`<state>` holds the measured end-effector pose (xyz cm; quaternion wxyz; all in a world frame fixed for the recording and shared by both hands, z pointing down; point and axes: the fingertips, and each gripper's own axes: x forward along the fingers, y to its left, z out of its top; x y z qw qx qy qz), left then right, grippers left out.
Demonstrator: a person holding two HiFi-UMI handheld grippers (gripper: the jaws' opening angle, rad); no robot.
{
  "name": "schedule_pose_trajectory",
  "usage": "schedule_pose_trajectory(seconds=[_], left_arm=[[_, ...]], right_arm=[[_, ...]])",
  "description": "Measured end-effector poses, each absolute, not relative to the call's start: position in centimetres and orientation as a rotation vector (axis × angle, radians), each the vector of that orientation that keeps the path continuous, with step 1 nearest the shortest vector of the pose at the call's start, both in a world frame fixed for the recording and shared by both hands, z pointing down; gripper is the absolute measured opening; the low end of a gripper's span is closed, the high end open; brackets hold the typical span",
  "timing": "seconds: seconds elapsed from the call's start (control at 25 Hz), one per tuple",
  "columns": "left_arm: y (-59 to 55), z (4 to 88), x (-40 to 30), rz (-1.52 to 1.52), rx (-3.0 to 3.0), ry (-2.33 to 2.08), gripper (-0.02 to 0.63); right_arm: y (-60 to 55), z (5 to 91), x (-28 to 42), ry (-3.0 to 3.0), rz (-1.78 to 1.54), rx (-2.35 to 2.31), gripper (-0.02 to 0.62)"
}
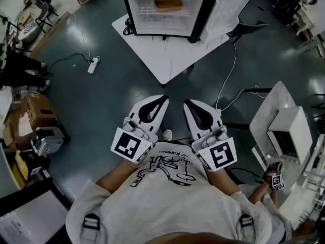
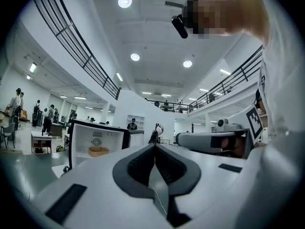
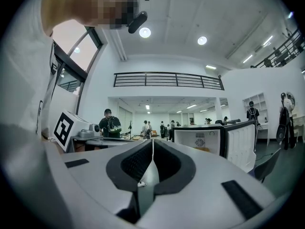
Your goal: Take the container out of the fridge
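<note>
– Tan container (image 1: pixel 168 3), where is it?
– On the fridge (image 1: pixel 199 14) shelf (image 1: pixel 147 15), door (image 1: pixel 228 14) open. My left claw (image 1: pixel 161 99) and right claw (image 1: pixel 187 102) are pressed together, empty, well short of the fridge. Looks light, maybe soft-walled; I'd pinch its rim gently.

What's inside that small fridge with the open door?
One tan container sits on the wire shelf in the fridge; nothing else shows there. What it holds is too small to tell.

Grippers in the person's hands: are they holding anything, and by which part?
Nothing. Left gripper and right gripper are shut, empty; the container sits inside the fridge.
</note>
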<state>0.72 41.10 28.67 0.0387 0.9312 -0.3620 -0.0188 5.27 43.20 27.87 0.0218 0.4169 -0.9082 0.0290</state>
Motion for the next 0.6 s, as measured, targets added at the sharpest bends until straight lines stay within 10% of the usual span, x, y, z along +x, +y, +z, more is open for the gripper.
schedule_pose_trajectory(seconds=[0.6], left_arm=[[33.4,29.2,0.2,-0.072,2.856,-1.074,0.015]], right_arm=[[35.7,28.6,4.1,-2.796,0.090,1.274,0.029]])
